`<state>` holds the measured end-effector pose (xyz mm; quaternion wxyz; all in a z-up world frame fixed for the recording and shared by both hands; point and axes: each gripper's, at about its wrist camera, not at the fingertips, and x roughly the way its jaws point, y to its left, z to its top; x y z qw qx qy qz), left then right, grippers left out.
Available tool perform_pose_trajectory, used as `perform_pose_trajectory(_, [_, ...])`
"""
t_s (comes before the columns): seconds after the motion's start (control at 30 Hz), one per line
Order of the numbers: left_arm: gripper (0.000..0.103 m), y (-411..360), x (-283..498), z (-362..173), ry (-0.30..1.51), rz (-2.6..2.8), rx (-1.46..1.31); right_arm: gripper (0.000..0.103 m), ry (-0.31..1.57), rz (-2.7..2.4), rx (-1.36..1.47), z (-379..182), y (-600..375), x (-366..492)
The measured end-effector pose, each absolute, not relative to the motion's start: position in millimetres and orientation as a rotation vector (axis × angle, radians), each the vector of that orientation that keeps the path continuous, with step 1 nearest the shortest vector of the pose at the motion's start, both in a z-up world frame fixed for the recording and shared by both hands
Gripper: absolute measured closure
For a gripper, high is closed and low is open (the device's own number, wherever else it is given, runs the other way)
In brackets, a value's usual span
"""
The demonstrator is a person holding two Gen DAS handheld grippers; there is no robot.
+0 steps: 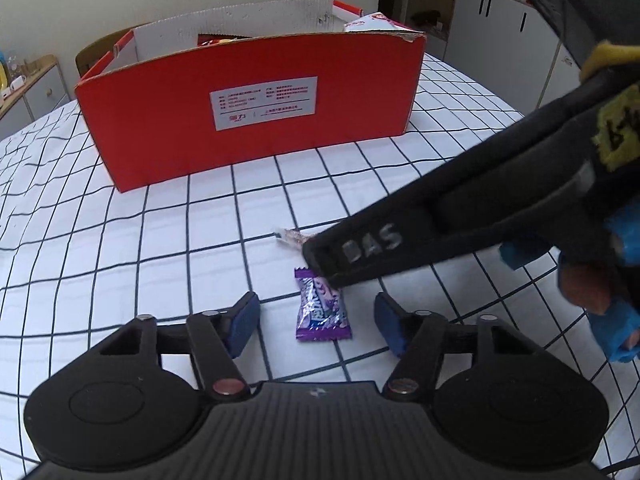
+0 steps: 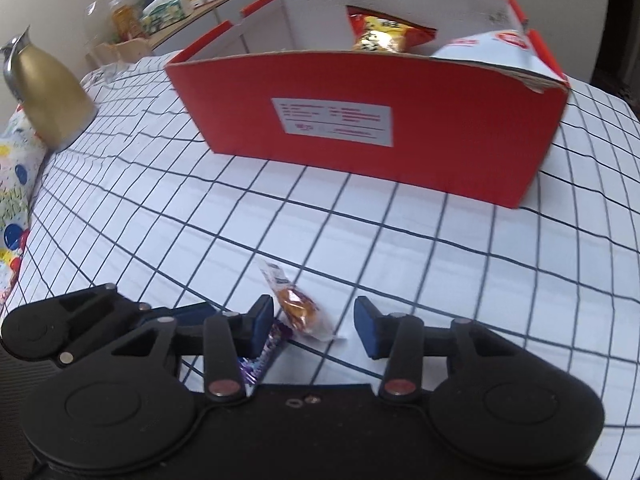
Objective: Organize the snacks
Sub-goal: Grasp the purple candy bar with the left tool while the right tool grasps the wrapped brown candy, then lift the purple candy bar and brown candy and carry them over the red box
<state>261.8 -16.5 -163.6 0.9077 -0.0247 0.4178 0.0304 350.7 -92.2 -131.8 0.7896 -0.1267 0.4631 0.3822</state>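
Note:
A purple wrapped candy [image 1: 322, 308] lies on the checked tablecloth between the blue pads of my left gripper [image 1: 318, 326]; the pads stand apart from it on both sides, so the gripper is open. An orange candy in a clear wrapper [image 2: 298, 306] lies between the pads of my right gripper [image 2: 314, 326], close to the left pad, with a wide gap to the right one: open. The right gripper's black finger [image 1: 360, 252] crosses the left wrist view just above the purple candy [image 2: 264, 354]. The open red box [image 1: 248, 120] [image 2: 360, 120] stands behind, holding a red snack bag [image 2: 384, 34].
A gold thermos jug [image 2: 52, 92] stands at the table's left edge beside a colourful patterned cloth [image 2: 12, 184]. A sideboard with bottles and boxes [image 2: 172, 4] and white cabinets [image 1: 508, 32] line the walls. A chair back [image 1: 96, 50] shows behind the box.

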Motion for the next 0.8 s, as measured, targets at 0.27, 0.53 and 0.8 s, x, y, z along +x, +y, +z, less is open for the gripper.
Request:
perform_pose_trajectory(0.27, [0.073, -24.1, 268.9, -162.3, 0.867, 0.064, -0.019, 0.080, 0.969, 0.813, -0.346, -135.9, -83.0, 346.7])
perform_pose_trajectory(0.53, [0.084, -14.9, 269.4, -161.3, 0.884, 0.048, -0.039, 0.084, 0.981, 0.708, -0.245, -135.9, -99.5, 353.4])
perform_pose_trajectory(0.8, [0.085, -3.8, 251.7, -157.6, 0.912, 0.065, -0.067, 0.091, 0.976, 0.607, -0.150, -129.5, -123.9, 343.2])
